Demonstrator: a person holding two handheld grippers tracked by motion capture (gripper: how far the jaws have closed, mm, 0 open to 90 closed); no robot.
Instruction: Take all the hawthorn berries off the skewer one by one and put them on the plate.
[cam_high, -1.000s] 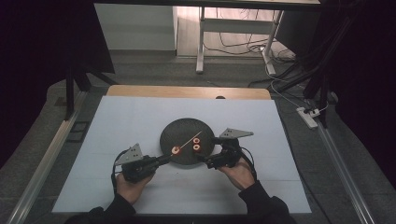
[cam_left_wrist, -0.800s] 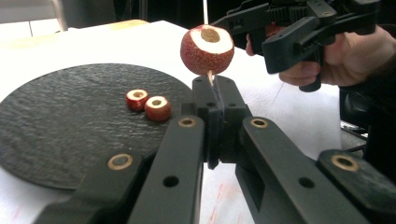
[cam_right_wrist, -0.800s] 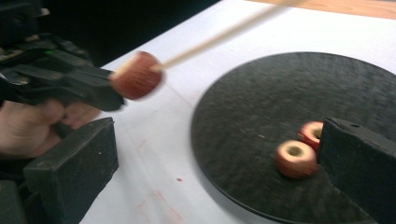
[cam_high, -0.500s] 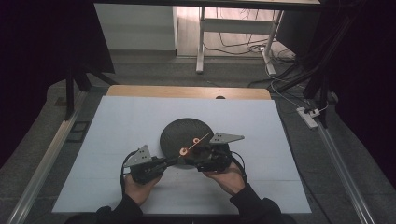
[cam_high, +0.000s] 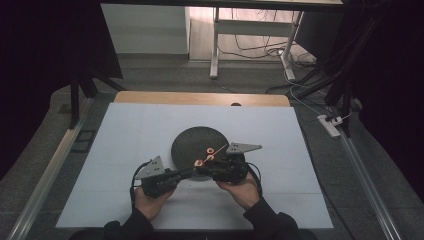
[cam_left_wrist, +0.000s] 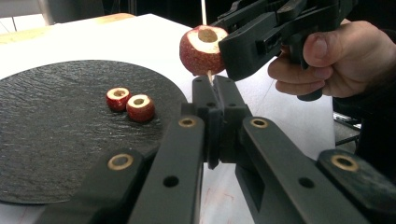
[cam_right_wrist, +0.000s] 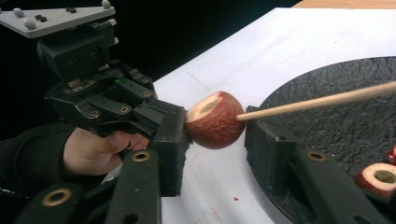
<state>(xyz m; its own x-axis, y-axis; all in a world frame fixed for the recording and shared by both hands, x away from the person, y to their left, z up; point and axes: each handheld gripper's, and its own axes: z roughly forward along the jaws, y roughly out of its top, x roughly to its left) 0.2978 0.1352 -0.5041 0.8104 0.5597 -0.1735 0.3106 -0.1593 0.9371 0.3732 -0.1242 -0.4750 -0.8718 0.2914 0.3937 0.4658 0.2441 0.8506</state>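
Observation:
My left gripper (cam_left_wrist: 215, 93) is shut on the lower end of a thin wooden skewer (cam_right_wrist: 317, 100). A cored red fruit piece (cam_left_wrist: 201, 51) is threaded on the skewer just above those jaws. My right gripper (cam_right_wrist: 215, 135) has just been closing, and its pads now press the fruit piece (cam_right_wrist: 215, 121) from both sides. In the high view both grippers meet at the near edge of the round black plate (cam_high: 197, 135), the left gripper (cam_high: 190, 172) coming from the left and the right gripper (cam_high: 202, 167) from the right. Two more cored fruit pieces (cam_left_wrist: 130, 102) lie on the plate.
The plate rests on a white mat (cam_high: 125, 140) over a wooden table (cam_high: 200, 97). Metal rails (cam_high: 50, 165) run along both sides of the table. A white bench frame (cam_high: 215, 45) and cables stand on the floor beyond.
The right gripper's jaws have come together around the fruit piece on the skewer. Both hands have drawn slightly closer at the plate's near edge.

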